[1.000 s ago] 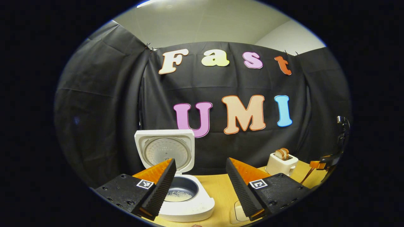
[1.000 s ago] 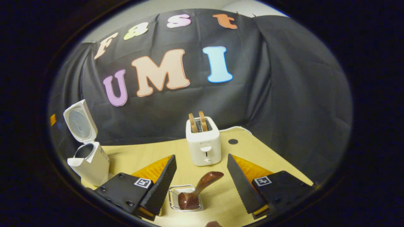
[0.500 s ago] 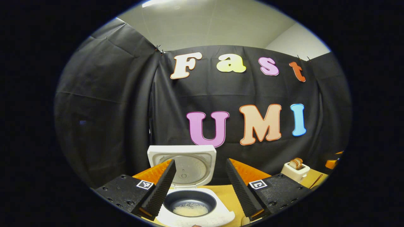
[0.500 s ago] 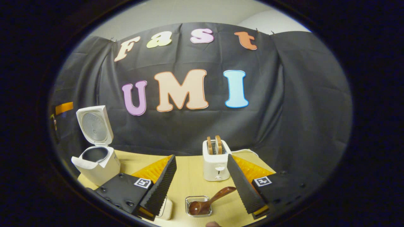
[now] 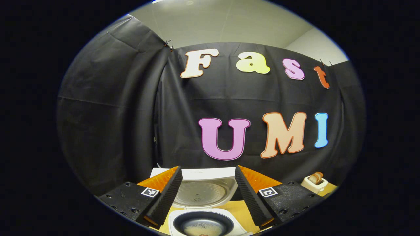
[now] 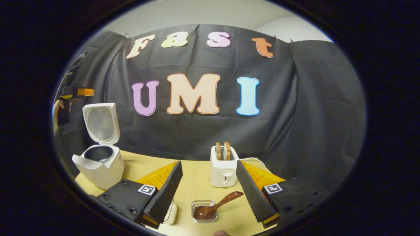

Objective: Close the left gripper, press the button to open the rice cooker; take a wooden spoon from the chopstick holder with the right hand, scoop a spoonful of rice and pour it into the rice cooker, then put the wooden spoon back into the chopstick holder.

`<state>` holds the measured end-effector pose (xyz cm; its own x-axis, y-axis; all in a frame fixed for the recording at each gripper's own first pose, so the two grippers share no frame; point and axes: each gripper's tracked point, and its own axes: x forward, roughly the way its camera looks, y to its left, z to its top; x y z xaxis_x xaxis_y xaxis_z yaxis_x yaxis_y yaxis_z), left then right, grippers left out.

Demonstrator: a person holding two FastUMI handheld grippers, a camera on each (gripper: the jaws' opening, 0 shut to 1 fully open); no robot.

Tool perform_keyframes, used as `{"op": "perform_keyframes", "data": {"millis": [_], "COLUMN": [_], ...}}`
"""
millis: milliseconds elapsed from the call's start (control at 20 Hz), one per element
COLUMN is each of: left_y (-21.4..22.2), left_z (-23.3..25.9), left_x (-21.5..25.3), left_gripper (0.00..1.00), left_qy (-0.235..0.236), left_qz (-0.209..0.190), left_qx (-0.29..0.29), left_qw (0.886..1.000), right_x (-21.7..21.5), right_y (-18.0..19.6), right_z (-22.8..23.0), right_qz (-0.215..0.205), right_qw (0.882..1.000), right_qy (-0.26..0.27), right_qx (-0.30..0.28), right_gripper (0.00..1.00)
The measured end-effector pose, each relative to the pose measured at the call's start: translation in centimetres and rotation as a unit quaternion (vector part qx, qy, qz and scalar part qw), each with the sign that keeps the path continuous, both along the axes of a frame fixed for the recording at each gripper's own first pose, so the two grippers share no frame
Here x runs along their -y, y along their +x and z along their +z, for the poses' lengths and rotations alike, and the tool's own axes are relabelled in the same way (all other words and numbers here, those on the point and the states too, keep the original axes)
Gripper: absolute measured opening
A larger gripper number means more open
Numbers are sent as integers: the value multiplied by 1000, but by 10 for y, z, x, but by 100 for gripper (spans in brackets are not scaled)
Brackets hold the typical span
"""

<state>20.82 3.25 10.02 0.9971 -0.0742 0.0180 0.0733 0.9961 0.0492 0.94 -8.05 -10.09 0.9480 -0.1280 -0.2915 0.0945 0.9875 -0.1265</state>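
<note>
The white rice cooker (image 5: 203,226) sits just below my left gripper (image 5: 208,167), its lid (image 5: 203,188) standing open and pale rice lying in the dark inner pot. This gripper is open and holds nothing. In the right gripper view the cooker (image 6: 98,164) stands at the table's left. The brown wooden spoon (image 6: 215,207) lies tilted in a small wire chopstick holder (image 6: 204,213), bowl down, handle pointing right. My right gripper (image 6: 209,162) hangs open above and behind the holder, touching nothing. The left gripper (image 6: 73,93), held by a hand, hovers above the cooker.
A white toaster (image 6: 223,164) with two slices of bread stands at the back of the yellow table (image 6: 197,173), behind the holder. A small white container (image 6: 171,213) peeks out beside my right gripper's left finger. Black cloth walls the booth.
The left gripper has swung over the cooker, which now sits centred beneath it. The right gripper has drawn back and up from the holder, leaving the spoon inside.
</note>
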Motion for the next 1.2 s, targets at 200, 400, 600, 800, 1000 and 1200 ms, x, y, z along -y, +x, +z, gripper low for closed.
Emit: {"op": "perform_keyframes", "data": {"millis": [200, 400, 600, 800, 1000, 1200], "left_y": [41, 78, 111, 124, 122, 116], "left_z": [-2, -14, -31, -55, -55, -54], "left_x": [-6, -11, -16, -19, -19, -19], "left_gripper": [93, 93, 91, 92, 94, 94], "left_qy": [10, 18, 21, 35, 17, 15], "left_qz": [8, 15, 26, 32, 39, 39], "left_qx": [-8, -21, -39, -70, -72, -74], "left_qw": [1000, 999, 999, 996, 997, 996], "right_x": [13, 28, 29, 19, 5, -10], "right_y": [-13, -23, -24, -19, -8, 1], "right_z": [-3, -5, -5, -4, -5, -8], "right_qz": [-21, -44, -49, -39, -21, 0], "right_qw": [1000, 999, 999, 999, 999, 1000], "right_qy": [-4, -11, -14, -20, -21, -12], "right_qx": [-8, -13, -15, -15, -13, -12], "right_gripper": [100, 100, 100, 100, 100, 100]}}
